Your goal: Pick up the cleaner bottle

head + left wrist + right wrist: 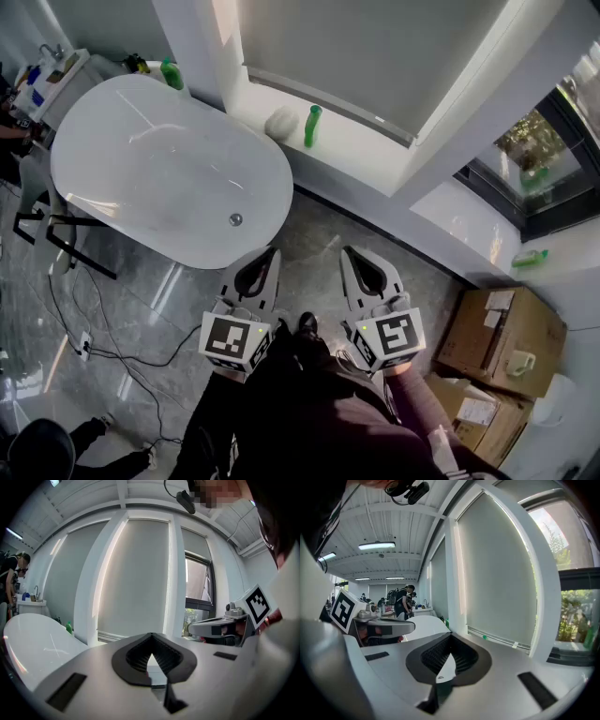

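A: Bathroom, grey stone floor, white bathtub (pixel 169 178) as reference. Cleaner bottle (pixel 312 125): probably the green one, upright on the window ledge (pixel 375 155) just beyond the bathtub's drain end, right beside a white rounded thing (pixel 279 123). Untouched.

B: Check target first. Second green bottle (pixel 172 73) behind the bathtub's far end, third green bottle (pixel 530 258) lying flat, well off past the drain end. Grippers?

A: Left gripper (pixel 273 251) and right gripper (pixel 348 251) both pinched shut, nothing between the pads. Both on the floor side of the bathtub, near its drain end, well apart from the ledge.

B: Approach stage, then. Plan: spread the right jaws wide before closing in, not at the bottle. Come in level at mid-body, one pad each side, squeeze only once straddling. Tall and slim, so likely to tip if nudged; stay clear of the white thing. Then lift straight up off the ledge.
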Action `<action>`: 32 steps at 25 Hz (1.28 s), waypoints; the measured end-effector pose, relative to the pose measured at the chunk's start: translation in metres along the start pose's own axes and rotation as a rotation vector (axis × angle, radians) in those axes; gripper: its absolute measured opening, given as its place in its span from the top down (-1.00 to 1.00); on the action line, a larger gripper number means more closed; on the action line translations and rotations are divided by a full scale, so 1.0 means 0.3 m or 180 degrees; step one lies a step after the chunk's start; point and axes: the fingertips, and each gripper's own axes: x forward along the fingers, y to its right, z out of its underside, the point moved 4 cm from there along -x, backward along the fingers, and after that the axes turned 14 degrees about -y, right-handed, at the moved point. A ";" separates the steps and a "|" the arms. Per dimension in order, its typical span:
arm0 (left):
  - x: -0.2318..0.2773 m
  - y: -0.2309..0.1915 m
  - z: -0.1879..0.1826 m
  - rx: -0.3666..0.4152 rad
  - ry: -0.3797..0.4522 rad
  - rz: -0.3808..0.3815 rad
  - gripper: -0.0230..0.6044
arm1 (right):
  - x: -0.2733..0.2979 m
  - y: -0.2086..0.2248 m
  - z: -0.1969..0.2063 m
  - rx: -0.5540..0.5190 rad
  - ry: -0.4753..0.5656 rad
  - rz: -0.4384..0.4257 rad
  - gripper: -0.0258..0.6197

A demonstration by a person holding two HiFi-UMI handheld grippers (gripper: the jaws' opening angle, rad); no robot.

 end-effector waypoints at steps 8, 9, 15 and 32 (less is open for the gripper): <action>0.059 0.005 -0.009 -0.0002 -0.0018 0.0018 0.91 | 0.017 0.052 0.000 0.0044 -0.0027 -0.0001 0.91; 0.068 0.004 -0.011 0.0002 -0.0020 0.0018 0.91 | 0.021 0.060 0.002 0.0049 -0.0034 -0.0002 0.91; 0.119 0.001 -0.029 -0.0030 -0.0013 -0.0011 0.91 | 0.035 0.104 -0.016 0.0151 0.0012 -0.0079 0.91; 0.229 0.042 -0.049 -0.0046 -0.0003 -0.0033 0.91 | 0.037 0.220 -0.039 0.0160 0.0062 -0.0009 0.91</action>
